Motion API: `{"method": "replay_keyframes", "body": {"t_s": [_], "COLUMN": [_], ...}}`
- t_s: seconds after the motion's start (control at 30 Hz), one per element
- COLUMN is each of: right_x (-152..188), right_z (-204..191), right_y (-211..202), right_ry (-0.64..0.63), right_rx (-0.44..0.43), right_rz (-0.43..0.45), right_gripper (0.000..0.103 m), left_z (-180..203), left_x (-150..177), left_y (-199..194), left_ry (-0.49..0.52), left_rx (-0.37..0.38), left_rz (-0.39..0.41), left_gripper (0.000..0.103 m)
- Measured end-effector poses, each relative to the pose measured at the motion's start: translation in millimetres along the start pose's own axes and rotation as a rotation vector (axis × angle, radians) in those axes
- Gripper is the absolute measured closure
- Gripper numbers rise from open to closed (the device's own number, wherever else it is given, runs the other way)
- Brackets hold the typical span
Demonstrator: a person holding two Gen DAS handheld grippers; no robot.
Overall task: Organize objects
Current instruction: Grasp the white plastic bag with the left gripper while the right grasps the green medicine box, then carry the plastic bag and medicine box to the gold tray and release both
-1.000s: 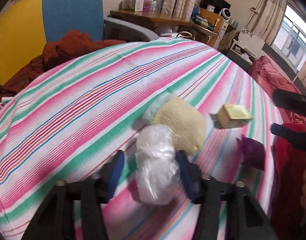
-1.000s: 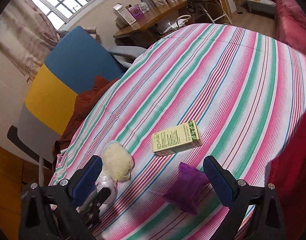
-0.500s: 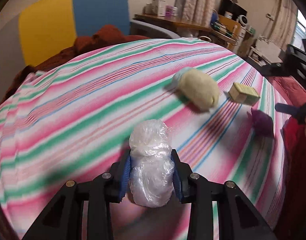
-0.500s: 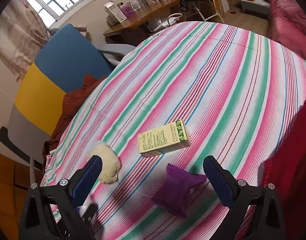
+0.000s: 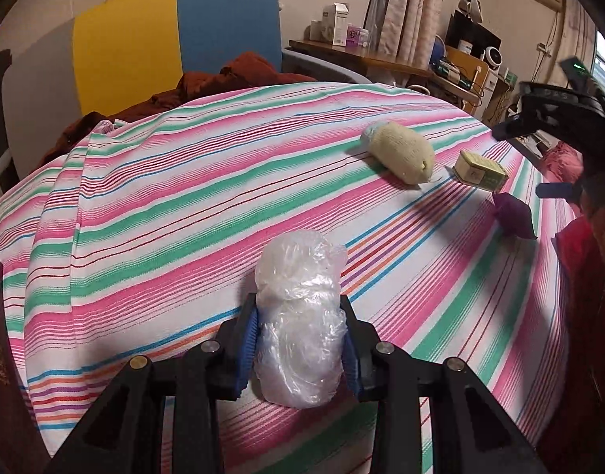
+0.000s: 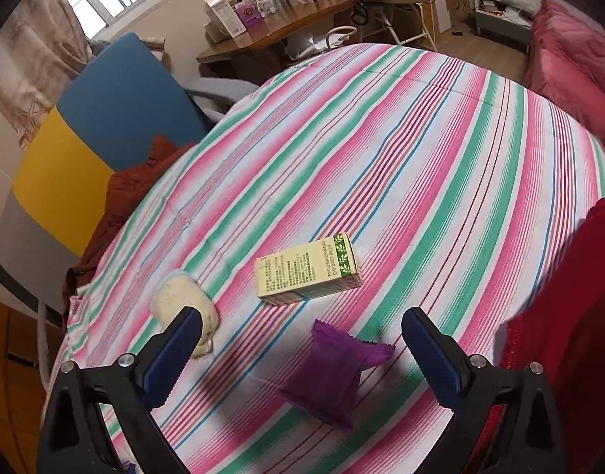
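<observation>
- The left gripper's (image 5: 300,339) jaws were pinched hard on a bundle of clear crinkled plastic (image 5: 300,316), one blue pad sunk into each flank; the top of the bundle bulged out above the pads and its bottom hung just over the striped tablecloth (image 5: 183,205).
- The right gripper's (image 6: 300,355) jaws stood spread wide and held nothing, poised above a purple sachet (image 6: 334,375) lying flat on the cloth between them.
- Just beyond the sachet lay a pale green carton (image 6: 308,270) on its side, and off to its left a cream knitted roll (image 6: 183,308), close by the left pad. From the left camera all three sat well apart from the plastic bundle.
- My worry was the bundle: soft film compresses and slides, so a quick swing could let it squirm out of the pads.
- The sachet lay flat and slack; if the pads came down shallow they might skate over it or snag the cloth and drag the carton along.
- The roll sat near enough that a closing pad might nudge it.
</observation>
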State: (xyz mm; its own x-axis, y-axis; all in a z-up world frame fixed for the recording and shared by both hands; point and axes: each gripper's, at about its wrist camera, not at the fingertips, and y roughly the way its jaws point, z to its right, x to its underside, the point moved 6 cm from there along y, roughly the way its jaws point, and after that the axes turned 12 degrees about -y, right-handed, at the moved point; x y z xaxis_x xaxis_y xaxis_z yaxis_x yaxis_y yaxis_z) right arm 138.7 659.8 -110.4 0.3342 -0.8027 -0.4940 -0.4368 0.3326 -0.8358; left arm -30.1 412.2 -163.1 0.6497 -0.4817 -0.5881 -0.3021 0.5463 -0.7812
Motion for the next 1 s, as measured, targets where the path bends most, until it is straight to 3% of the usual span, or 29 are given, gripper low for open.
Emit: {"method": "replay_keyframes", "body": {"t_s": [0.2,0.37,0.47,0.53,0.6,0.87,1.0], "right_x": [-18.7,-28.3,-30.6,-30.5,-27.6,-26.7,-33.3], "right_z": [-13.3,-13.1,-11.7,-12.1,-13.4,-20.7,-30.1], "right_y": [25.1,46.7,54.6,59.9,64.8,61.2,49.2], "right_ry": [-0.178,-0.231,-0.242,-0.242,-0.261,-0.320,-0.356], "right_rx": [0.140,0.201,0.212,0.199,0.200,0.189,0.183], "right_rz": [-0.088,-0.110,-0.120,-0.136,-0.160,-0.144,-0.071], "right_gripper": [0.000,0.000,0.000,0.006,0.029,0.031,0.031], "left_z": [-0.3,-1.5,-1.2,-1.2,-1.4,-0.9,-2.1], "left_x": [1.4,1.3,1.5,1.5,1.1,1.6,-0.3], "left_y": [-0.7,0.2,0.1,0.1,0.1,-0.4,-3.1], "left_ry": [0.000,-0.006,-0.007,-0.009,-0.012,-0.004,-0.009], "left_rx": [0.005,0.014,0.017,0.023,0.028,0.018,0.011], "left_rz": [0.011,0.012,0.012,0.010,0.009,0.013,-0.001], "left_gripper": [0.066,0.065,0.065,0.065,0.065,0.066,0.068]}}
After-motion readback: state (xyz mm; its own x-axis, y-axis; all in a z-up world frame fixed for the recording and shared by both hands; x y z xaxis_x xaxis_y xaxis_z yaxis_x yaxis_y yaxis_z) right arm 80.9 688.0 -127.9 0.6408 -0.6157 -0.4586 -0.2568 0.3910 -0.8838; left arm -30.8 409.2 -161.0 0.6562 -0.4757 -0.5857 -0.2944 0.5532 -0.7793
